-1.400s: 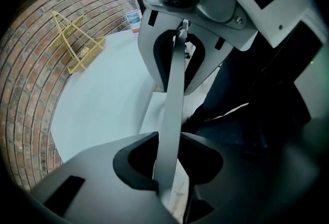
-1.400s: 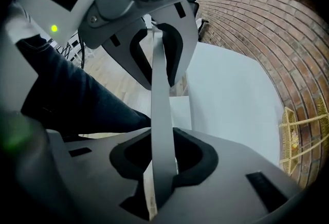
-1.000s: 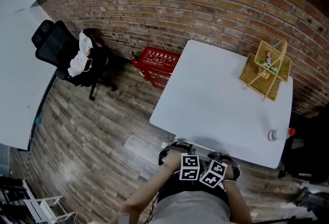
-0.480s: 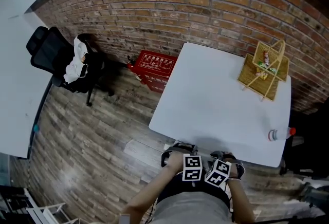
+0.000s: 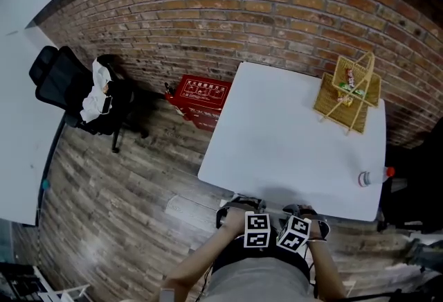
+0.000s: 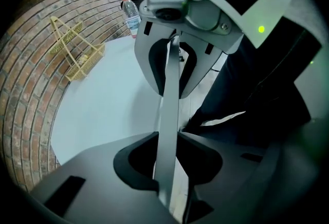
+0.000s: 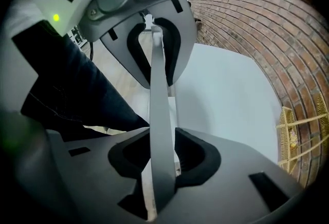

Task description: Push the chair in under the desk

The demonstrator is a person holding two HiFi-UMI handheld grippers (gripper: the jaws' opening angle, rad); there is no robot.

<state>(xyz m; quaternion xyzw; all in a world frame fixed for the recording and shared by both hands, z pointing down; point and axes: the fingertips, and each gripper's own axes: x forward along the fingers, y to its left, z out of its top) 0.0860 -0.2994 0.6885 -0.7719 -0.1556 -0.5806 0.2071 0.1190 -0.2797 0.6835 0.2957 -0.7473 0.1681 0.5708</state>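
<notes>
Desk: white rectangular desk (image 5: 277, 148), its near edge just ahead of both grippers. A push carried too far would likely knock the chair's back against that edge and jolt everything on top.
Chair: mostly hidden below the grippers and the person's body. Only a thin grey strip (image 6: 167, 115) shows, judged to be the rim of its back, running from 1 gripper to the other. A push from 1 side alone could slew the chair so that it meets the desk askew.
Basket: yellow woven basket (image 5: 346, 89), far ahead and to the right of the right gripper. A jolt could shift it.
Bottle: clear plastic bottle with red cap (image 5: 370, 178), ahead and to the right of the right gripper, at the desk's corner. A jolt could send it off the edge.
Left gripper (image 6: 165, 166): closed on the thin grey strip, pointing at the right gripper.
Right gripper (image 7: 159, 166): faces the left gripper, jaws opening, the thin grey strip between them with a gap beside it. Its share of the hold is judged weak, the probable cause of any slew.
Forearms: left forearm (image 5: 197, 262) and right forearm (image 5: 325, 273) converge from the body. The 2 marker cubes sit side by side, facing up.
</notes>
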